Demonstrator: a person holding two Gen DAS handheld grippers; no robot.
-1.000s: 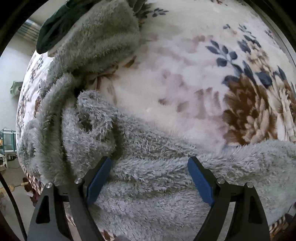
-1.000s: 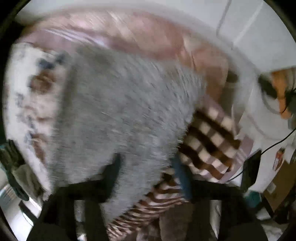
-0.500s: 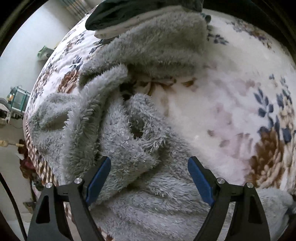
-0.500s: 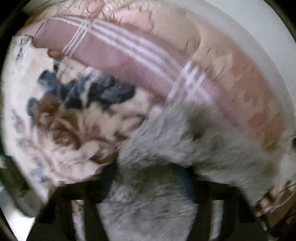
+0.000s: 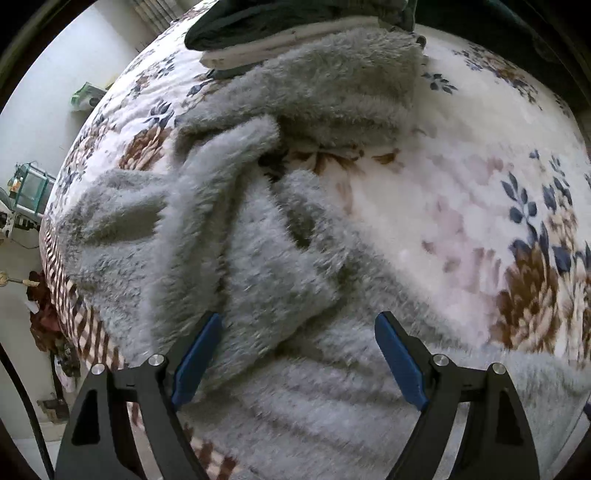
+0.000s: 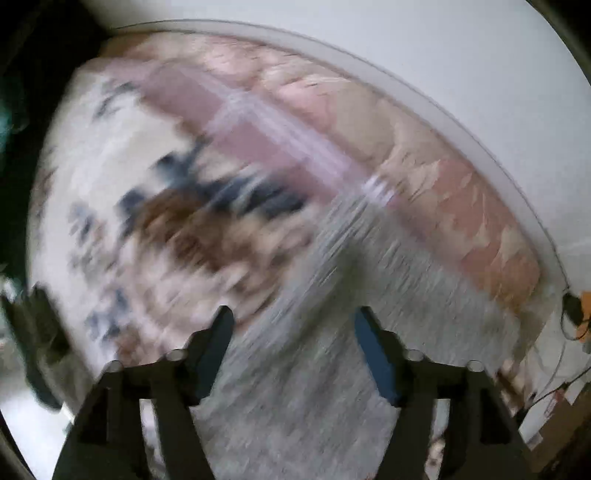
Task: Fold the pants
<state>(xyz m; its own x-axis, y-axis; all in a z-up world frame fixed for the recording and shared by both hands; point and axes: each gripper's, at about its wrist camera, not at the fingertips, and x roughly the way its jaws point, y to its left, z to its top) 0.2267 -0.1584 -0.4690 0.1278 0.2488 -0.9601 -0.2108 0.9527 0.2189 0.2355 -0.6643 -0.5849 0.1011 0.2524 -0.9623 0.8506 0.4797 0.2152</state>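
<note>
One pair of grey fleece pants [image 5: 266, 258] lies rumpled on a bed under a floral blanket [image 5: 461, 206]. In the left wrist view the fabric runs from the near edge of the bed, under the gripper, away toward the far left. There it bunches into ridges, and a folded grey section lies furthest off, beside dark clothes [image 5: 280, 18]. The long axis is hard to read in this heap. It seems to go from near right to far left across the bed.

The left gripper [image 5: 299, 354] is spread wide above the fleece. Its two blue pads [image 5: 197, 354] stand clear of the fabric on either side, gripping nothing.

The right wrist view is badly smeared. The right gripper [image 6: 295, 347] has just been opening. Its jaws stand apart over another stretch of the pants [image 6: 325, 332], which runs from between them toward the far right, up to a pink pillow [image 6: 388, 155] along the wall. Fleece lies between the pads, and they do not press on it.
</note>
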